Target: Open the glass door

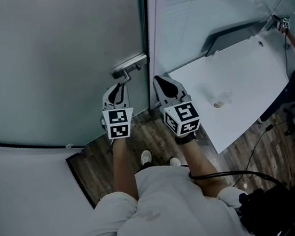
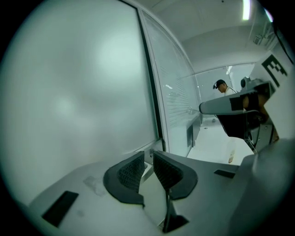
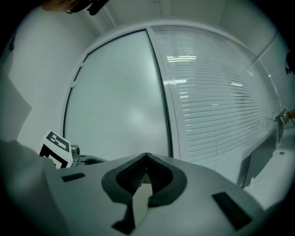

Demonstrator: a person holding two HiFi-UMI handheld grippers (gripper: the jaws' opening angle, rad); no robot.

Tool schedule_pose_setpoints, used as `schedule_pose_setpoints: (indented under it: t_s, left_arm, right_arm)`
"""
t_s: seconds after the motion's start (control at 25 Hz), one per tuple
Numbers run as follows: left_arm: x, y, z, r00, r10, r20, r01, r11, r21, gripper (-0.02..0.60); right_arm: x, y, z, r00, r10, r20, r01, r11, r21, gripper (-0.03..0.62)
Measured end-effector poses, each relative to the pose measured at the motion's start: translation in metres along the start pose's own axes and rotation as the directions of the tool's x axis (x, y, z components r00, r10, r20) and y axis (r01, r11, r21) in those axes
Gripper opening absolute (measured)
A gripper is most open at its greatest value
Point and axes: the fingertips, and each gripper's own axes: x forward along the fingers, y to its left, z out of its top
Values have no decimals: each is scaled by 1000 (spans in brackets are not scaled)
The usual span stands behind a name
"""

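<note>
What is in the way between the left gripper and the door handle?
Nothing visible. The left gripper is close up to the door handle on the glass door, with nothing showing between them.

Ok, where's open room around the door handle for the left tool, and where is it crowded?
Free: the frosted glass door left of and above the handle, and the gap between left tool and right tool. The white table is bare except for one small object. Crowded: the floor at lower right, with cables and black gear.

White table [image 1: 249, 74], wood floor [image 1: 96, 162], black cable [image 1: 225, 173]
</note>
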Motion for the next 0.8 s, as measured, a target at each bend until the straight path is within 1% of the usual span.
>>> schedule_pose_setpoints:
  t_s: [0.2, 0.28, 0.4, 0.48, 0.64, 0.72, 0.8]
  left_arm:
    - [28, -3, -25, 995, -47, -92, 54, 996, 68, 161]
    - [37, -2, -31, 991, -59, -124, 73, 991, 113, 185]
    - [49, -1, -45, 982, -72, -174, 101, 981, 163, 192]
    - [55, 2, -54, 976, -77, -202, 114, 977, 178, 192]
    - [66, 5, -66, 968, -81, -238, 127, 975, 185, 192]
    - [70, 5, -71, 964, -84, -251, 130, 976, 173, 190]
    - [75, 6, -73, 972, -79, -223, 114, 982, 148, 190]
  right_arm:
    - [8, -12, -8, 999, -37, -22, 37, 999, 1, 3]
    - [12, -15, -11, 999, -46, -29, 46, 999, 3, 3]
    - [17, -18, -15, 998, -55, -42, 55, 998, 6, 3]
    - [22, -20, -16, 997, -58, -45, 58, 998, 7, 3]
    - [29, -23, -22, 996, -70, -55, 71, 997, 12, 3]
    - [31, -25, -26, 995, -77, -64, 78, 997, 18, 3]
    - [35, -28, -30, 994, -82, -69, 84, 996, 21, 3]
